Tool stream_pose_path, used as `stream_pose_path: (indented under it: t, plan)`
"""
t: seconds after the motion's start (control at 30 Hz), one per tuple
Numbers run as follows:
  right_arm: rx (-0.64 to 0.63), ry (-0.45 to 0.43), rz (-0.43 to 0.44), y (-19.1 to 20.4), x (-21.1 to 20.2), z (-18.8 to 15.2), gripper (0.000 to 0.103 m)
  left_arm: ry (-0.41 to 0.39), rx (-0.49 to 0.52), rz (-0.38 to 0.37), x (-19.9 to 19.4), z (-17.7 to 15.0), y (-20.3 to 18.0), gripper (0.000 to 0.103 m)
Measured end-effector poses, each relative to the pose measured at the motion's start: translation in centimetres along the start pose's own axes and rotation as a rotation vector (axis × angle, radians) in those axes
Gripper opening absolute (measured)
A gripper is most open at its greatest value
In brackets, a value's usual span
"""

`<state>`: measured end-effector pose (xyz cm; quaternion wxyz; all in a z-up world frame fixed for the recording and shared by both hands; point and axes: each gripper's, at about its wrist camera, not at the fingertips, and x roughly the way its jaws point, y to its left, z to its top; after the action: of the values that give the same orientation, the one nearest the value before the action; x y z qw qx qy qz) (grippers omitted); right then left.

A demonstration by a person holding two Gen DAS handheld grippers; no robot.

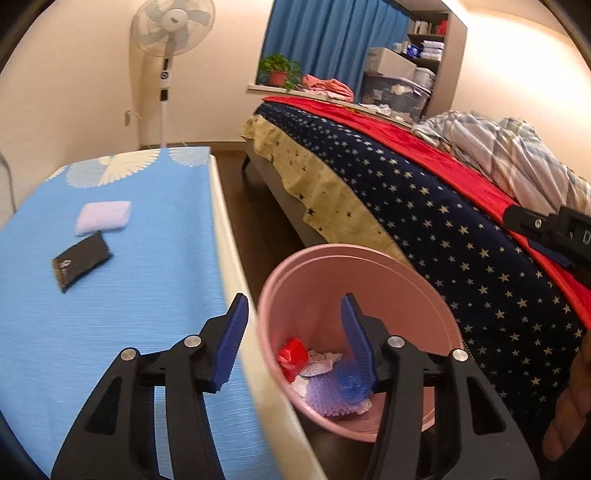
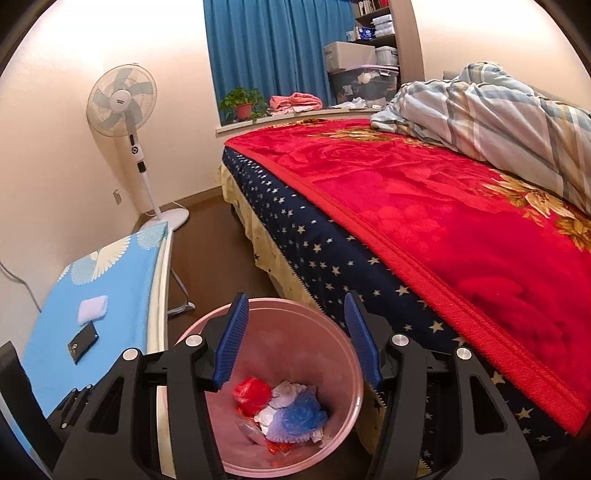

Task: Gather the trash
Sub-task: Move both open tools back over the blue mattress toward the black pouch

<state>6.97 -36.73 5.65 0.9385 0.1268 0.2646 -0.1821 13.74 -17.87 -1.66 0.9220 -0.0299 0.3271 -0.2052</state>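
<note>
Hovering over the pink bin (image 2: 343, 424) of crumpled trash (image 2: 284, 410), both the right gripper (image 2: 293, 343) and left gripper (image 1: 293, 341) held wide, empty jaws, probably needing next the leftover items (image 1: 103, 218) on the blue surface (image 1: 122, 332).

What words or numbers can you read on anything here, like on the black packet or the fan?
Nothing reads clearly.
Black packet on the blue table cover: a small pale logo with a line of print beside it, too small to read.
Fan: a dark mark on the hub, blurred.
Boxes on the shelf: blue packaging print, too small.
Right tongs' body, seen from the left wrist view: one pale character, cut off at the edge.
</note>
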Motion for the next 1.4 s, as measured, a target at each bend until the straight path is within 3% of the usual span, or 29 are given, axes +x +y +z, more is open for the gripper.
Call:
stream_pose_path:
  t: [0.23,0.6,1.0,1.3,1.4]
  plan:
    - [-0.033,-0.013,0.051,1.8,-0.3,-0.3,0.055,-0.034,-0.04,0.056,-1.7,0.5,3.2,0.038]
    - [-0.072,-0.023,0.131,5.5,-0.1,-0.8,0.055,-0.095,-0.173,0.195,-3.8,0.4,10.7,0.031]
    - [-0.099,0.006,0.216,9.5,2.4,-1.7,0.055,-0.095,-0.335,0.319,-3.5,0.3,19.3,0.031]
    - [-0.124,0.041,0.265,11.6,4.6,-2.7,0.055,-0.049,-0.406,0.337,-0.7,1.5,22.8,0.032]
    - [-0.13,0.054,0.278,12.1,5.4,-2.9,0.055,-0.019,-0.412,0.333,0.7,2.2,23.3,0.038]
